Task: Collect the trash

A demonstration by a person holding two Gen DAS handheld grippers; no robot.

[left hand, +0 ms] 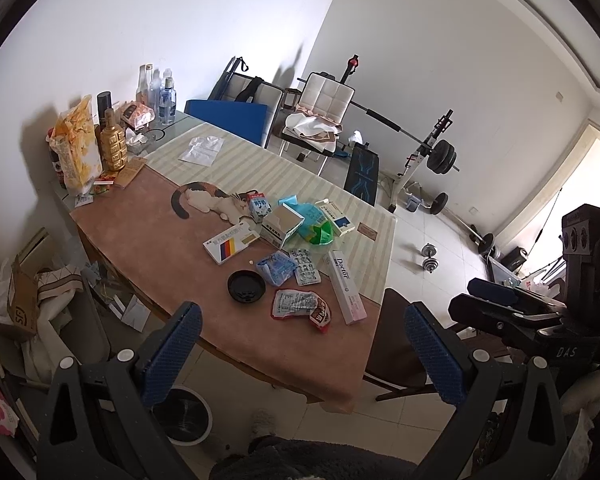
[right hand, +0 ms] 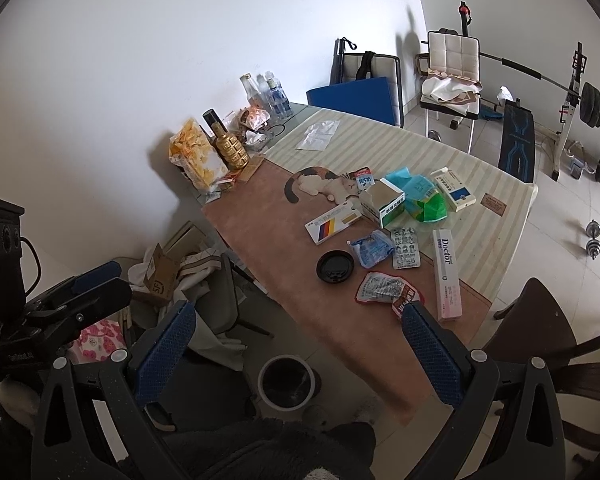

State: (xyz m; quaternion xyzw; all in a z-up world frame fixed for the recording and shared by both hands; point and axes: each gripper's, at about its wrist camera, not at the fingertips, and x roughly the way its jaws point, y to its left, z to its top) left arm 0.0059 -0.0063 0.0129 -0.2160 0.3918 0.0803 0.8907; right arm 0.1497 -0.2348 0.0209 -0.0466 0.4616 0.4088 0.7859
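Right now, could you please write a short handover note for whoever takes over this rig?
Left claw: open, empty, held above the table's near end.
Right claw: open, empty, same height.
Trash lies on the table: black lid, red wrapper, Doctor box, blister pack, blue packet, striped box, opened carton, green bag.
Bin: on the floor by the near table end.
Done: nothing visibly collected.
Left: all pieces.

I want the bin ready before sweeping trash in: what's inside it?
The bin on the floor by the table shows only a dark lining with some glints. No trash is visible; its near inner wall is hidden by the rim.
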